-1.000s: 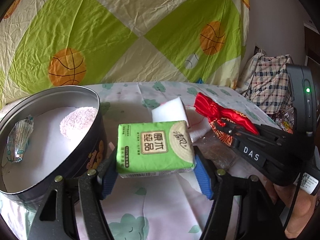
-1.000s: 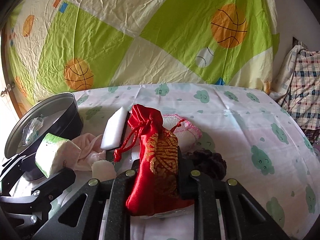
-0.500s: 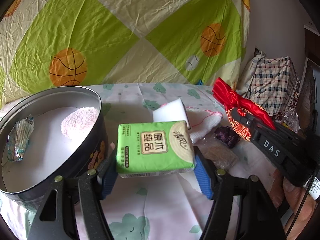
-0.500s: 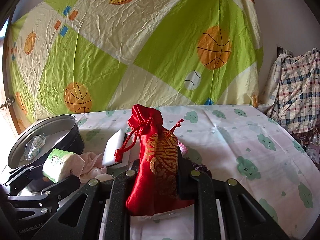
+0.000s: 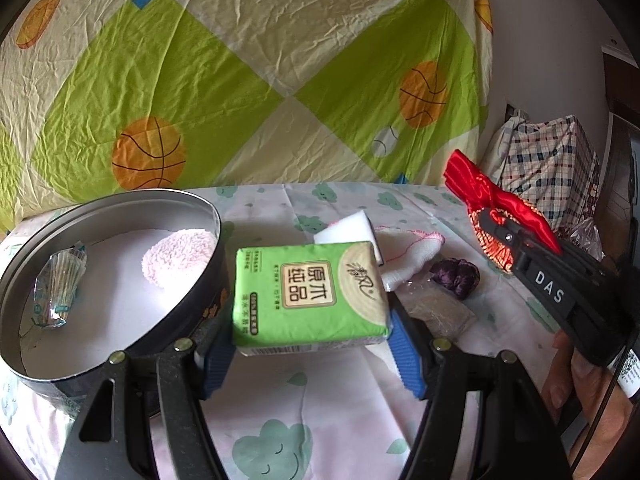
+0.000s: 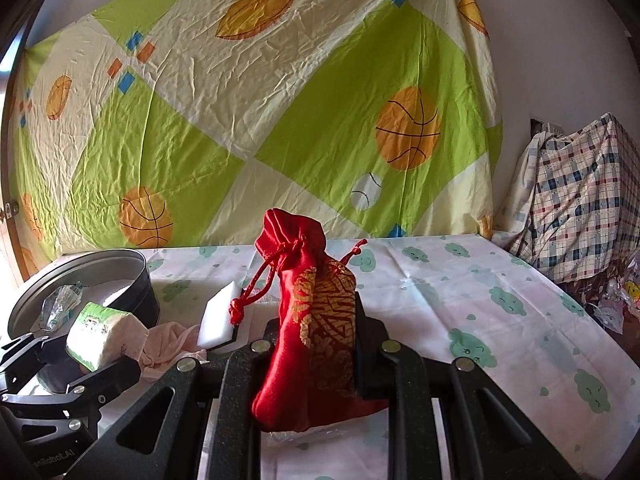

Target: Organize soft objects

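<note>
The job looks partly done. The round tin (image 5: 120, 280), at the left of the left wrist view, already has two things in it — a fluffy pink pad (image 5: 176, 256) and a small shiny wrapped thing (image 5: 60, 284).

The left gripper (image 5: 308, 344) pinches a green tissue pack (image 5: 308, 292) between its blue pads, in the middle of the frame, just beside the tin's rim. It is not in the tin yet. The right gripper (image 6: 320, 344) squeezes a red pouch (image 6: 308, 320) with gold marks, held up off the cloth in the middle of the right wrist view.

Left on the cloud cloth (image 6: 480, 300) are a white sponge block (image 5: 352, 228), a white cloth with pink edge (image 5: 412, 248), a dark purple bunch (image 5: 456, 276) and a pink rag (image 6: 168, 340).

Some things are hard to see. The pack hides part of the sponge. A clear bag (image 5: 440, 312) near the purple bunch is blurry — I cannot tell what is in it. The pouch bottom is hidden by the gripper.
</note>
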The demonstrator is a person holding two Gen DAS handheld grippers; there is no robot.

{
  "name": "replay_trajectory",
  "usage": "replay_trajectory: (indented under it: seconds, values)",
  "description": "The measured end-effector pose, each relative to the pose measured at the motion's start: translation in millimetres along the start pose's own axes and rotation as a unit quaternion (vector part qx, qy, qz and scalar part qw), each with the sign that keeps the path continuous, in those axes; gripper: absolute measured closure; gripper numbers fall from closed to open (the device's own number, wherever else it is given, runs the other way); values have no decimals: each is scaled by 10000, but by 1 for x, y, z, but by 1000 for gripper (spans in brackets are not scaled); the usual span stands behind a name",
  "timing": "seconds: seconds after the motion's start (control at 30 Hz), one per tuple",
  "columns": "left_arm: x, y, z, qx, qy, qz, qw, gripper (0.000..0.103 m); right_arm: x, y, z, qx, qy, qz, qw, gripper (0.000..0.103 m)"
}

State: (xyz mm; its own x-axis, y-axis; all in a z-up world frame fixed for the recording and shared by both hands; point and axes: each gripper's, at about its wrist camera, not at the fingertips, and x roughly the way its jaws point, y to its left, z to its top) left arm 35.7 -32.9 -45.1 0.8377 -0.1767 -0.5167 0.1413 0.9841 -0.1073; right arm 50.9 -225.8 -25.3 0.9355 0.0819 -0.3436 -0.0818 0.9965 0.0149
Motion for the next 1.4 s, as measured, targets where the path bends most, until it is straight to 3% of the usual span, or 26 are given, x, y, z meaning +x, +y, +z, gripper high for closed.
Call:
replay_trajectory:
  seconds: [0.73,1.4]
  values:
    - [-27,18,-9,-240,-364,168,9989,35,-25,23,-7,17,-269,277,9993,81]
    - [-37,36,-13,-422,-308,243,9983,35,-31,43,-11,-73,-288,498,9983,81]
